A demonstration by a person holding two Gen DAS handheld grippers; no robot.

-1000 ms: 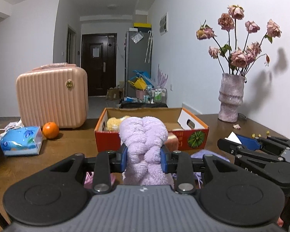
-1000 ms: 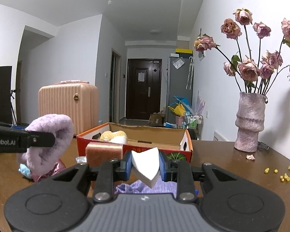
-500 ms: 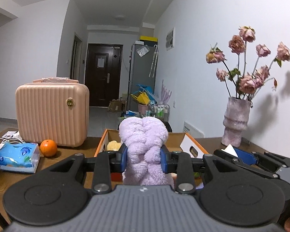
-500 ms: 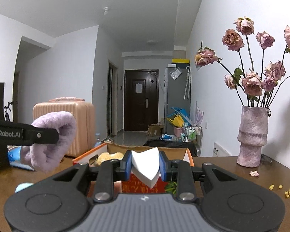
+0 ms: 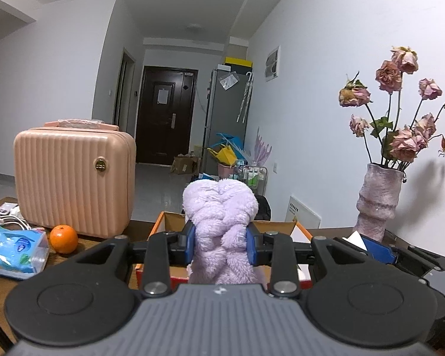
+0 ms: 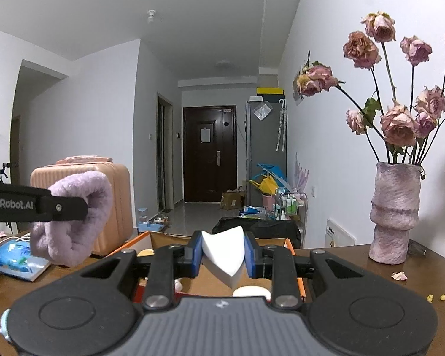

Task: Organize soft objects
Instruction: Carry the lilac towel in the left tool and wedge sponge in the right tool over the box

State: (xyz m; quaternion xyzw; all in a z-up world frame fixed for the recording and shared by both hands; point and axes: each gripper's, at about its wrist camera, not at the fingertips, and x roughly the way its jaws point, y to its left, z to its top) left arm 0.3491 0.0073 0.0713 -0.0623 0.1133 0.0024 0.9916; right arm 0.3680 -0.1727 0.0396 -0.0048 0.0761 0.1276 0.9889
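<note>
— What's the left gripper (image 5: 221, 244) carrying?

— A purple braided plush band (image 5: 221, 222), pinched across its middle between the blue pads. It bulges above the jaws and droops below, so I'd judge it light, squashy and quick to spring back once let go. From the right wrist view it hangs as a floppy loop, up in the air beside the pink suitcase (image 6: 103, 207).

— And the right gripper (image 6: 222, 255)?

— Closed on a white foam wedge (image 6: 222, 250), its point hanging down over the cardboard box (image 6: 145, 238). It looks featherweight and a bit compressible; the flat faces are the sensible place to hold it, as now.

— Is anything in the box?

— A pale round thing (image 6: 250, 291) and something yellowish, partly hidden. Both carried pieces hover above or near it, not yet inside.
</note>
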